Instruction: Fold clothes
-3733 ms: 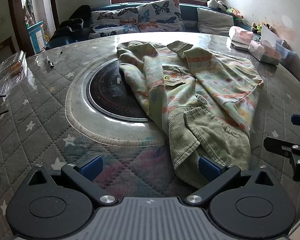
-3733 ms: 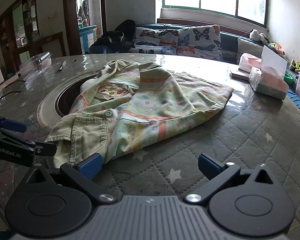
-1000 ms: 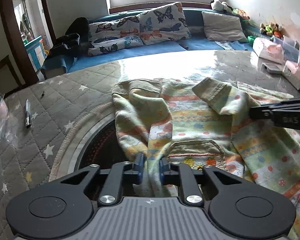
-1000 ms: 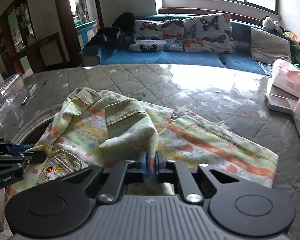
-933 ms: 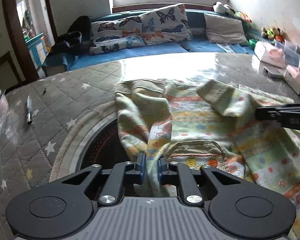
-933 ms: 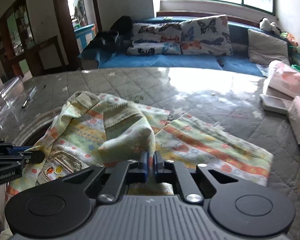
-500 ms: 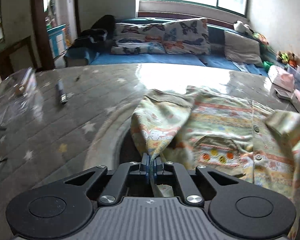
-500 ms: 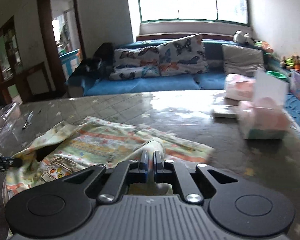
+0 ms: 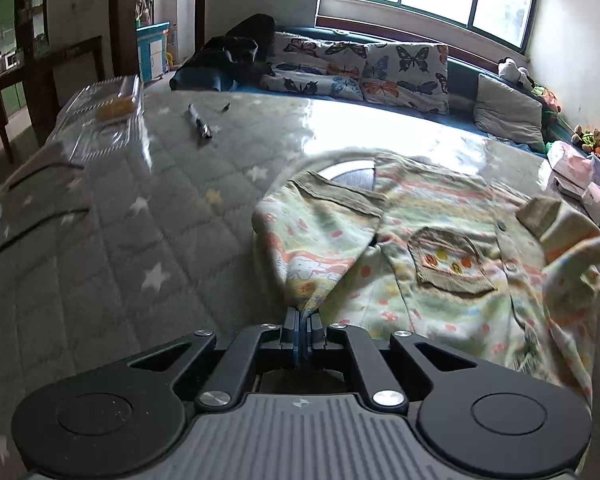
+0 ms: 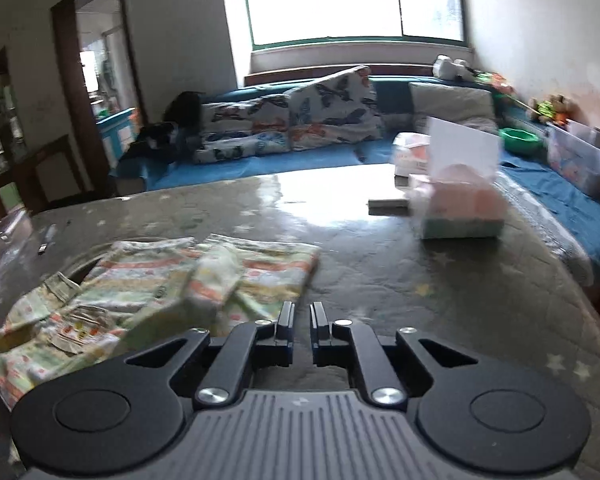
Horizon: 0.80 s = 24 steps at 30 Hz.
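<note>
2 grippers, 1 garment: a printed kids' jacket (image 9: 440,276) w/ corduroy cuffs and chest pocket lies spread over the middle of the table (image 9: 140,248), partly covering the round inset plate at the table's centre.

Left gripper (image 9: 303,326): fingers pressed together, pinching a thin fold of the jacket's sleeve; cloth runs taut from the fingers up toward the collar side, so that sleeve is lifted off the table rather than lying flat.

Right gripper (image 10: 301,330): fingers have just been opening, now a narrow gap, nothing between them. The other sleeve (image 10: 212,280) sits dropped across the jacket body, just beside the fingers, toward the table's right half. Tissue box (image 10: 460,208) and a few small items stand well apart near the far right edge; a pen (image 9: 199,122) and clear plastic box (image 9: 104,120) near the far left edge.

Step in hand, as I read it: sleeve folding. Right sleeve looks laid in and let go; left sleeve is mid-carry.

Next move prob. calls for bringing the left sleeve across onto the jacket body, laying it flat w/o dragging the body along, then spreading the left fingers. Right gripper needs a fresh hold, likely at the hem, for the next fold. Risk: taut pull may shift the whole jacket.
</note>
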Motion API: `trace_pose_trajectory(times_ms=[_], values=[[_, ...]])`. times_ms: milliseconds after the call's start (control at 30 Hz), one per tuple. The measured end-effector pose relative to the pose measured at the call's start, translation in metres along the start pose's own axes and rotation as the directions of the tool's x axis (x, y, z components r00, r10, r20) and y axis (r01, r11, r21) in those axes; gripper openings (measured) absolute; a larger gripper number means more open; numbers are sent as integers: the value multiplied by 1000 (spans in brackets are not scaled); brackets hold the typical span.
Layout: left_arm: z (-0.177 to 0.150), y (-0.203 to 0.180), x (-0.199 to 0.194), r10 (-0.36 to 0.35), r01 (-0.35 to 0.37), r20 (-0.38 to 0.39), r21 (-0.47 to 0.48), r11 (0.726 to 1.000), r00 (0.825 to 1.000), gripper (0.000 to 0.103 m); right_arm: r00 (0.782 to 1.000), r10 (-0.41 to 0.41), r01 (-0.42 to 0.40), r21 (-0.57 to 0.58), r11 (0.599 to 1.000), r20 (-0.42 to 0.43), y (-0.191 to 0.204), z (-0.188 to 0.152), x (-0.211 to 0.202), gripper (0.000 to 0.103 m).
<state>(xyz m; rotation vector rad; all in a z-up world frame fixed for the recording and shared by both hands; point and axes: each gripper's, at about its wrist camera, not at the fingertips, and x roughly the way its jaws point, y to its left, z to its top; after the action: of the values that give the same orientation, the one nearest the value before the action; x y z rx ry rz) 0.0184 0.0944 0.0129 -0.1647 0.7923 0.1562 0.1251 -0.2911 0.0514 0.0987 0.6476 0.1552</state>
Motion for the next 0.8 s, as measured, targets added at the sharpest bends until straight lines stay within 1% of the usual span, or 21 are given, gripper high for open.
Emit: trace_pose_trajectory(times_ms=[33,67,100,233,300,433,467,533,567,600,667,800], values=[[-3,2,-2,-2,1,-5,-9,1000,1000,4,1000,19,-19,-11,1000,1,6,3,5,20],[-5,3,-3,-3,3,-10,-17,1000,1000,4,999,36,-36,-20,999,2,14,6,10,30],[-7,3,-3,-3,2,-13,-22,1000,1000,4,999,53,-53,-34,998,2,21,9,15,33],[-11,4,-1,-1,0,-25,-37,999,1000,4,995,101,-103,-85,991,-27,47,22,46,36],[-11,5,0,-1,0,-30,-40,999,1000,4,995,88,-93,-114,989,-46,59,25,64,41],[-14,8,3,-3,1,-38,-43,999,999,4,990,67,-84,-144,986,-123,72,27,101,42],[-14,9,3,-4,3,-38,-45,999,999,5,989,61,-81,-148,986,-135,73,26,107,40],[-13,10,4,-8,6,-38,-47,999,999,5,988,59,-79,-144,986,-142,72,23,111,27],[-13,10,4,-9,7,-38,-47,999,999,5,988,68,-86,-130,988,-137,69,21,108,15],[-13,11,5,-11,9,-38,-47,999,999,5,988,77,-92,-115,989,-131,66,20,105,11],[-13,11,5,-10,8,-37,-45,999,999,5,991,87,-96,-97,991,-100,59,14,88,8],[-14,10,4,-6,5,-34,-40,999,999,5,998,66,-67,-76,995,-24,32,13,47,7]])
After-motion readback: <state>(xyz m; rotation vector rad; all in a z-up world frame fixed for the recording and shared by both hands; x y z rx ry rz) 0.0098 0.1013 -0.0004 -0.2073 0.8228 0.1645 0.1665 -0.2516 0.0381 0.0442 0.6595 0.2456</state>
